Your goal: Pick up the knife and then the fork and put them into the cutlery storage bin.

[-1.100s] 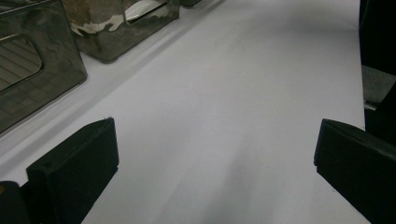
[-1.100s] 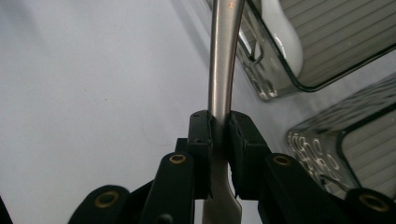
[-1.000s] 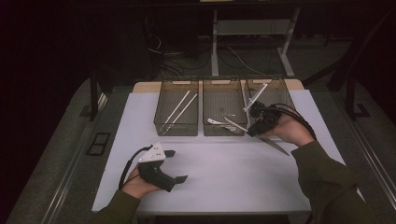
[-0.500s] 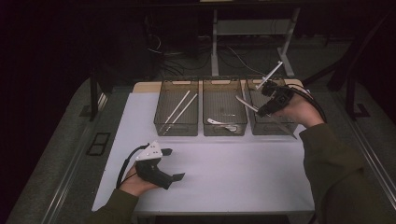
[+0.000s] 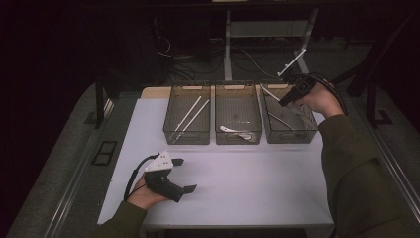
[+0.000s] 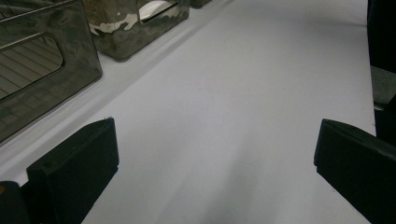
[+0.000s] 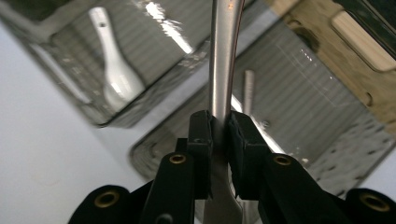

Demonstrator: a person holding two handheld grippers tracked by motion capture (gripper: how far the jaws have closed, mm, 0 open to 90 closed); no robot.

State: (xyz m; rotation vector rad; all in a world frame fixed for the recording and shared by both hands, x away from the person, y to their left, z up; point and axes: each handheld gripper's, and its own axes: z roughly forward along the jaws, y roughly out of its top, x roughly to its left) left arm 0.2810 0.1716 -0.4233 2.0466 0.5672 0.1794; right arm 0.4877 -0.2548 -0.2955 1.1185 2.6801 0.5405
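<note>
Metal utensil held above the right-hand bin

The right gripper [image 5: 289, 95] has its jaws clamped on the handle of a metal utensil [image 7: 224, 60], held up over the right bin [image 5: 289, 136] beside the middle bin [image 5: 238, 134] with its white spoon [image 7: 116, 79]. The left gripper [image 5: 185, 174] rests on the table [image 5: 257, 188], jaws wide and empty. The narrow pinch on a smooth handle could let the utensil swivel or slip, dropping it outside the bin.

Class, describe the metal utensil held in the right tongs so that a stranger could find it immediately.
Start at the row of three clear bins; go to the rightmost bin. Above its far end, the right tongs clamp a slim silver utensil. Unlike the pieces lying in the bins, it is lifted in the air, slanting up.
</note>
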